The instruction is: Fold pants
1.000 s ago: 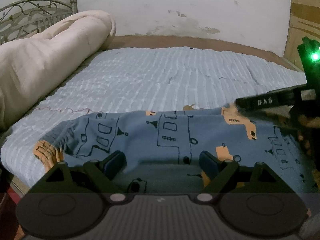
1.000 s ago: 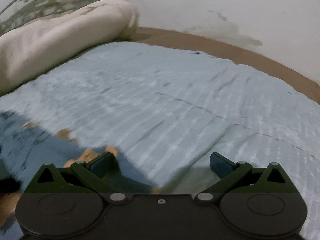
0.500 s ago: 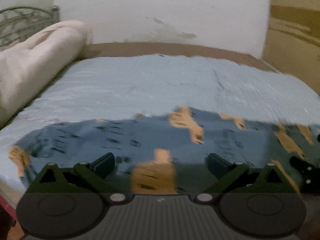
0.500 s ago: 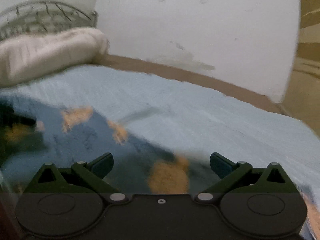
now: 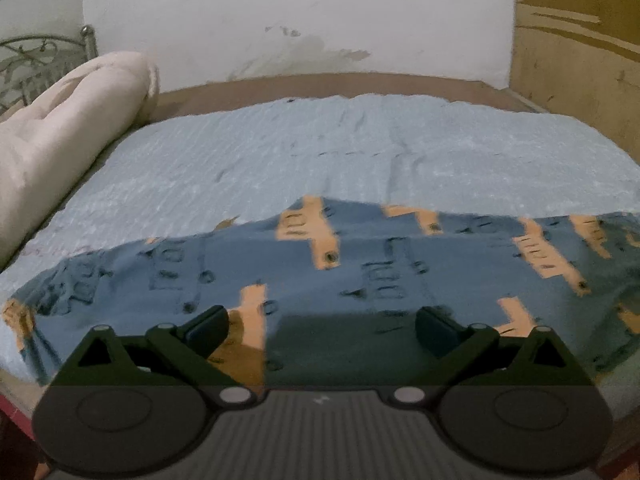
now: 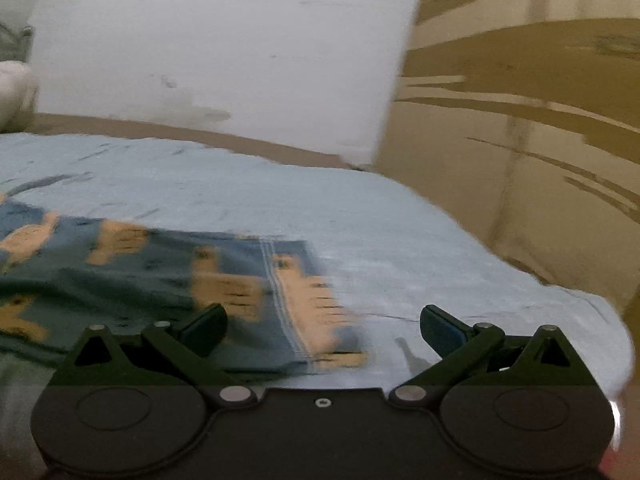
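Blue cloth printed with orange vehicles, the pants (image 5: 360,276), lay in a long band across the near edge of the pale blue bedspread (image 5: 360,148), from nine o'clock to three o'clock in the left wrist view. Laid lengthwise like that, they probably offered both ends for the next fold. The left gripper (image 5: 322,326) hung over the middle of the band; its jaws had just been opening and stood wide with nothing clamped, the cloth lying below them. The right gripper (image 6: 324,322) was also spread wide and empty, near the stitched hem (image 6: 280,292), which looked like the end to pick up. That view was smeared by motion, so the print and the hem's corner were hard to read. At three o'clock the pants ran out of the left view, and a rolled cream quilt (image 5: 68,132) lay at ten o'clock.
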Demonstrator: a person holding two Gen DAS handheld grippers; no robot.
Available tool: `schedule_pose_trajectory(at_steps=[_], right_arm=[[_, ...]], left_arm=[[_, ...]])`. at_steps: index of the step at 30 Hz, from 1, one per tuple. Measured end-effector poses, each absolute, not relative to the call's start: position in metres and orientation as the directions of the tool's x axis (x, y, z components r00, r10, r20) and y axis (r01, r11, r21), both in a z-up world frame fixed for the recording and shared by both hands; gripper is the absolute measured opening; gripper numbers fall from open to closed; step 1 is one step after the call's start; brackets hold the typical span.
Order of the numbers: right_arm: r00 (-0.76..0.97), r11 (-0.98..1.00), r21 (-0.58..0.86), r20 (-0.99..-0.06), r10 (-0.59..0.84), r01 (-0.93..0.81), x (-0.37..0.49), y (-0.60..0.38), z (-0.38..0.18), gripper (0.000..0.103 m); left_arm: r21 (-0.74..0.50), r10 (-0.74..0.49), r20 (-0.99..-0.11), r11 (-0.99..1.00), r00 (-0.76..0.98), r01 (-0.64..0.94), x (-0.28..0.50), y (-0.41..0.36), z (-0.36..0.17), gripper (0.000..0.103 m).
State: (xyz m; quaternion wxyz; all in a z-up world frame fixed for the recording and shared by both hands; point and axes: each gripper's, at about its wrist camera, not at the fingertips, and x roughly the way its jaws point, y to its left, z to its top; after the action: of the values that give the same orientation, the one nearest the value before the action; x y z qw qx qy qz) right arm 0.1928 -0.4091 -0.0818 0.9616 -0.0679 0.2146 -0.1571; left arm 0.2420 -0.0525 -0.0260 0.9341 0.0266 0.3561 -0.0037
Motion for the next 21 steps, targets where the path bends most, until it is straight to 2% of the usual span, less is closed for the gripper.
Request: schedule_pose_trajectory(at_steps=[3, 7, 10, 15, 18, 21], right_arm=[[0.872, 0.959, -0.14, -0.398, -0.283, 0.247, 0.184, -0.416, -0.079, 0.102], [0.834, 0.94, -0.211, -0.438, -0.336, 0.268, 0.184, -0.417, -0.095, 0.102], [0.831, 0.935, -0.152, -0.429, -0.353, 0.319, 0.171, -0.433, -0.09, 0.102], [0.856, 0.941, -0.142, -0.391, -0.338, 0.307, 0.158, -0.431, -0.079, 0.102], [0.883, 0.961, -0.009, -0.392, -0.258, 0.277, 0.149, -0.438, -0.069, 0.102], [0.899, 0.966, 0.177, -0.426, -0.096, 0.188, 0.144, -0.45, -0.065, 0.102]], left_arm=[[0.032, -0.031, -0.653, 0.997, 0.757, 0.068, 0.243, -0.076, -0.023, 0.102], [0.022, -0.105, -0.651, 0.987, 0.751, 0.157, 0.245, -0.111, -0.021, 0.102], [0.032, -0.143, -0.65, 0.976, 0.746, 0.215, 0.247, -0.136, -0.023, 0.102], [0.006, -0.23, -0.652, 0.951, 0.722, 0.309, 0.251, -0.174, -0.028, 0.102], [0.008, -0.258, -0.676, 0.934, 0.69, 0.358, 0.251, -0.191, -0.037, 0.102], [0.036, -0.248, -0.696, 0.925, 0.673, 0.378, 0.244, -0.2, -0.046, 0.102]])
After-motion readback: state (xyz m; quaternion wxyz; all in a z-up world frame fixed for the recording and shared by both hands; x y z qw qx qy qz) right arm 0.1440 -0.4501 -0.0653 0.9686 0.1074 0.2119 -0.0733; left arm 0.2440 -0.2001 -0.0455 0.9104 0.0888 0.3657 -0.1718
